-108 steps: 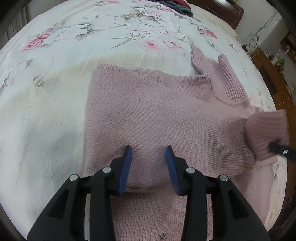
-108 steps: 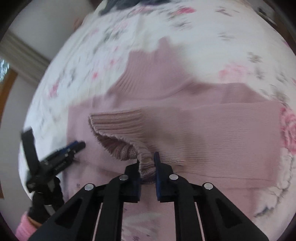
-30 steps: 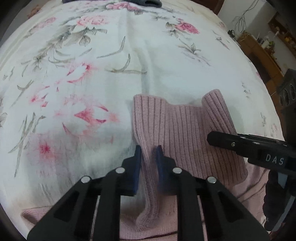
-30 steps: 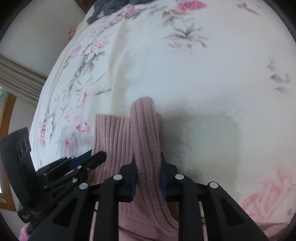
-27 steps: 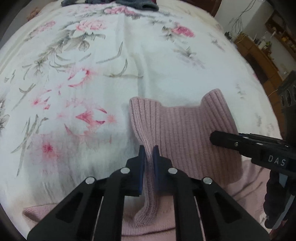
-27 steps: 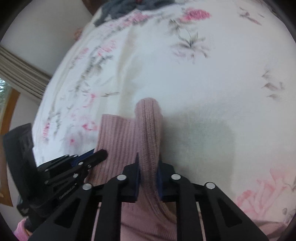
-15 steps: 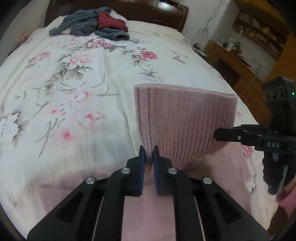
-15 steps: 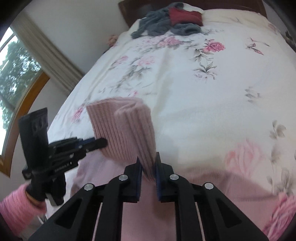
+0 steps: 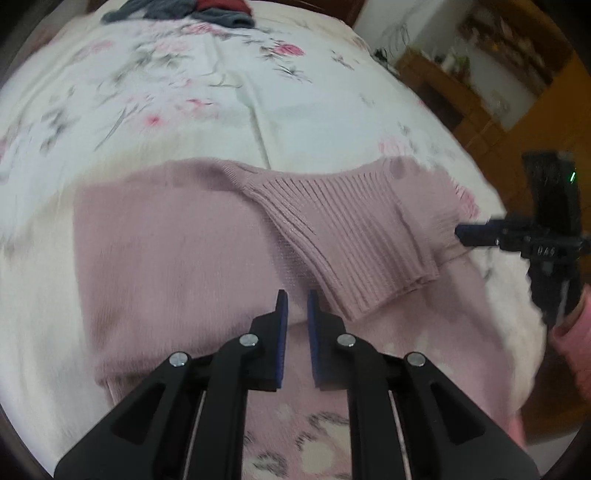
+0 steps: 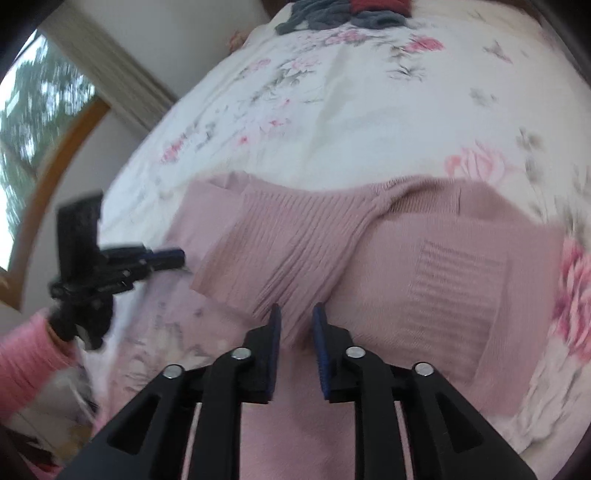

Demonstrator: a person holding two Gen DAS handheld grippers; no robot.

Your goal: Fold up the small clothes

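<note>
On the bed: a pink sweater (image 9: 177, 251) lies spread on the flowered bedspread (image 9: 207, 96), its lower part toward the cameras.
Collar: the ribbed collar (image 9: 354, 236) is folded down over the chest, flat and slightly skewed.
Cuff: a ribbed cuff (image 10: 458, 280) rests on the sweater's front, to the right of the collar in the right wrist view.
Left gripper (image 9: 294, 306): jaws a narrow gap apart, holding nothing; the blue pads (image 9: 282, 325) hover just beside the collar's lower edge, above the knit.
Right gripper (image 10: 296, 321): jaws parted a little wider, gripping nothing; sweater fabric shows through the gap, and contact cannot be told.
Sleeve: a pink sleeve (image 10: 26, 350) of the person shows behind the left gripper's handle.
Far end of bed: a heap of grey and red clothes (image 10: 343, 14) lies well apart from the sweater.
Focus: both views are blurred.
</note>
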